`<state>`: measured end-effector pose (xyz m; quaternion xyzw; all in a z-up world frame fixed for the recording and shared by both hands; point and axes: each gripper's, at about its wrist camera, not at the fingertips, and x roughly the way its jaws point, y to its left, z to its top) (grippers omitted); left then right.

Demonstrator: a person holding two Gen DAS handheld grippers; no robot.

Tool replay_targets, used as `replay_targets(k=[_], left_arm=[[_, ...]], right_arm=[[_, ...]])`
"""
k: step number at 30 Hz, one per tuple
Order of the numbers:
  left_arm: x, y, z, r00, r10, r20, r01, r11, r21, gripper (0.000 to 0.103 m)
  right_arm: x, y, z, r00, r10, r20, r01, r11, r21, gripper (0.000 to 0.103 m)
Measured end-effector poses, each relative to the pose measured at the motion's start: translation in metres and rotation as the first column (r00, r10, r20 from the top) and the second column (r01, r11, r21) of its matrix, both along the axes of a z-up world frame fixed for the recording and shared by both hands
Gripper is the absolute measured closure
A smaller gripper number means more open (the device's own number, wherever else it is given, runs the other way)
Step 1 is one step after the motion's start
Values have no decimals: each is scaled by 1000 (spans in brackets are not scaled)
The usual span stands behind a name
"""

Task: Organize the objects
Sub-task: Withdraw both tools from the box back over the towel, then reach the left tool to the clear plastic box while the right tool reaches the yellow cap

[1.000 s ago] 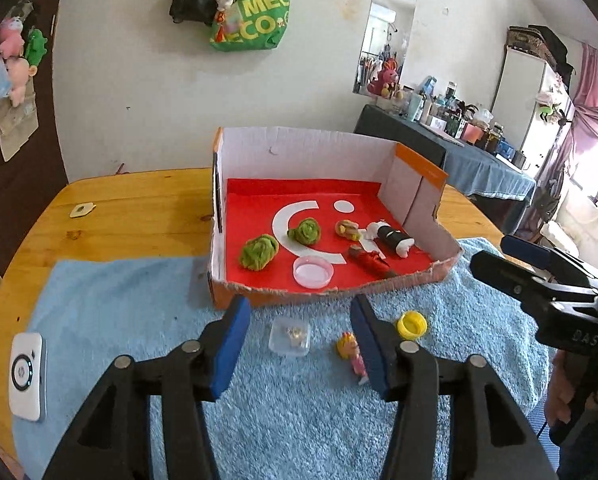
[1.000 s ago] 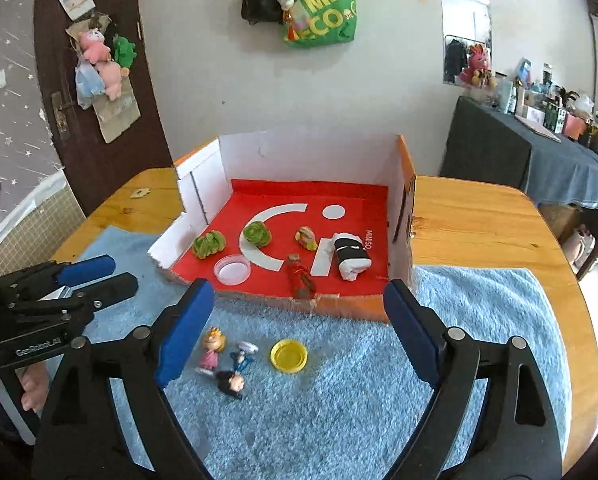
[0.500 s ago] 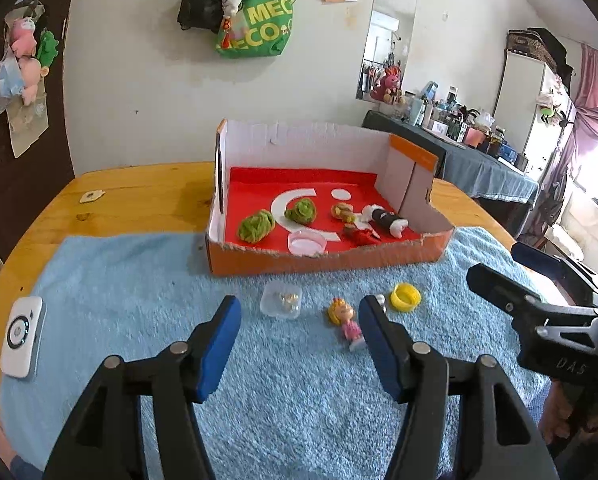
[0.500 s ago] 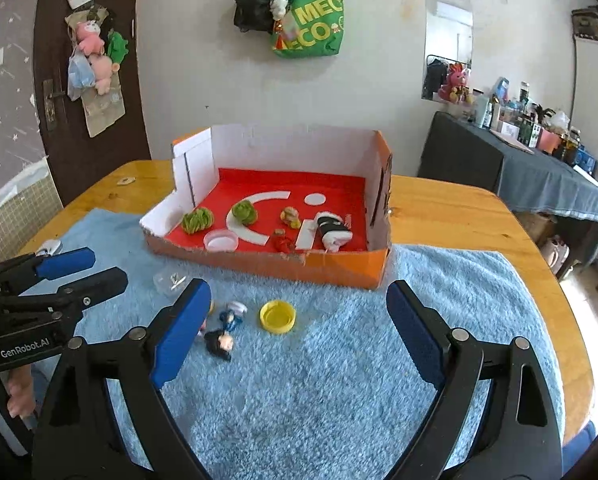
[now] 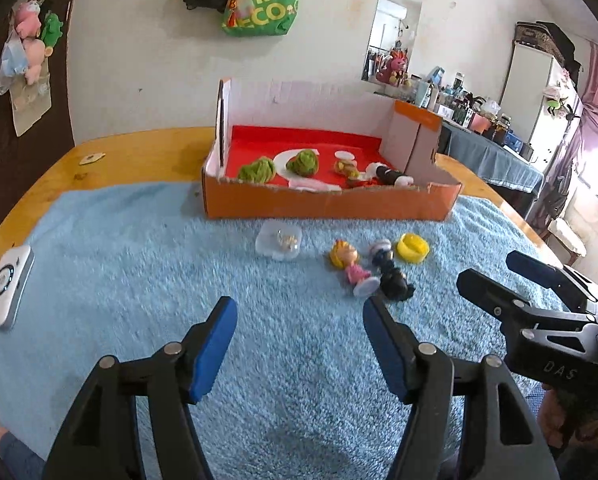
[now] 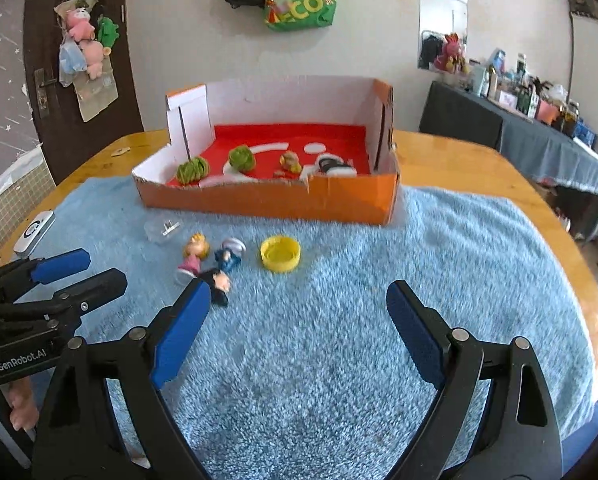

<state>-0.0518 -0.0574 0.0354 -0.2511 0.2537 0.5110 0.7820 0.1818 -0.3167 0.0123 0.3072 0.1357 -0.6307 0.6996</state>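
Note:
An orange cardboard box with a red floor stands on a blue towel and holds two green balls, a small figure and a black-and-white toy. In front of it lie a clear plastic case, a blonde pink figurine, a blue-and-white figurine, a black figurine and a yellow cap. My left gripper is open and empty, low over the towel short of these toys. My right gripper is open and empty to their right.
A white device lies at the towel's left edge. The wooden table extends behind the box. A small tag lies on the wood at far left. A dark side table with clutter stands to the right.
Both grippers have pulled back and dropped lower, away from the box. The box interior now shows at a flatter angle. Both stay open and empty.

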Motion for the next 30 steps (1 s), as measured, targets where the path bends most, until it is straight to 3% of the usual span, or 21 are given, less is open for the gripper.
replay_targets(k=[20,30], left_arm=[[1,2,-14,1000,9,-9,-9,1000,-18,35],[12,14,-14,997,-68,-30,67,996,-54,35]], right_arm=[[11,-5,-17,999,32,-19,-31,998,55,13],[18,-18,-17,998,52,-32,-49,995,84,13]])
